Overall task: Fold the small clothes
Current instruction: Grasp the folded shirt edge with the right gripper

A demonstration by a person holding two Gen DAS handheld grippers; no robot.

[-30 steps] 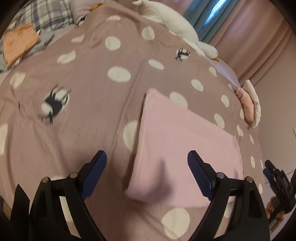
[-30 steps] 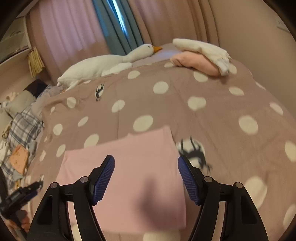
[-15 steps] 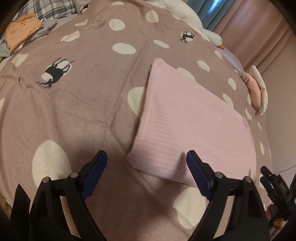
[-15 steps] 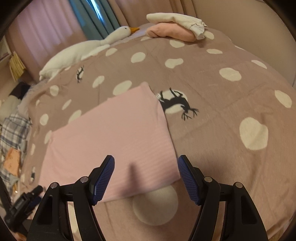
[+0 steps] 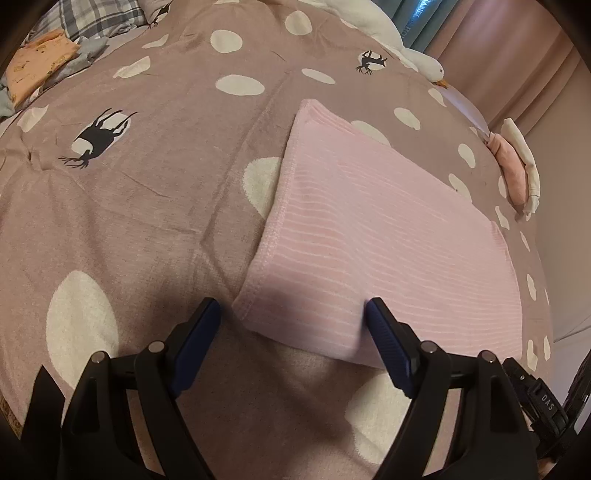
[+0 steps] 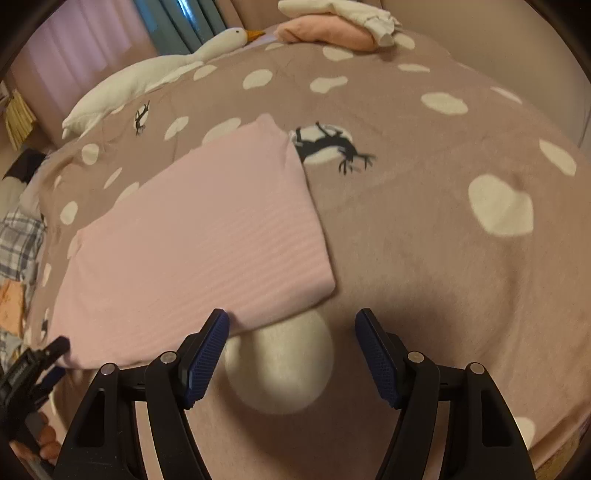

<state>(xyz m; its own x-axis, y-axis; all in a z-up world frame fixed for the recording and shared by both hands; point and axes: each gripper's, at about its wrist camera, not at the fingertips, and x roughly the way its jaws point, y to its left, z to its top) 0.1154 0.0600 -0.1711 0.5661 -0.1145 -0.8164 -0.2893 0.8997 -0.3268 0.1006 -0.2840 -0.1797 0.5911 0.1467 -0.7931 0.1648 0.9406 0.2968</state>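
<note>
pink cloth (image 5: 388,236): soft, light, limp | grasp: 6 o'clock corners | left tool (image 5: 291,321): closing, astride corner, ungripped | right tool (image 6: 291,332): open, empty

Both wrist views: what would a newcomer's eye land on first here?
First the pink cloth, folded into a flat rectangle in the middle of the brown polka-dot blanket. Next the left hand-held gripper, its jaws closing around the cloth's near corner, and the right hand-held gripper, open at the other near corner. Behind lie a white goose plush and a pink-and-white pile of clothes.
</note>
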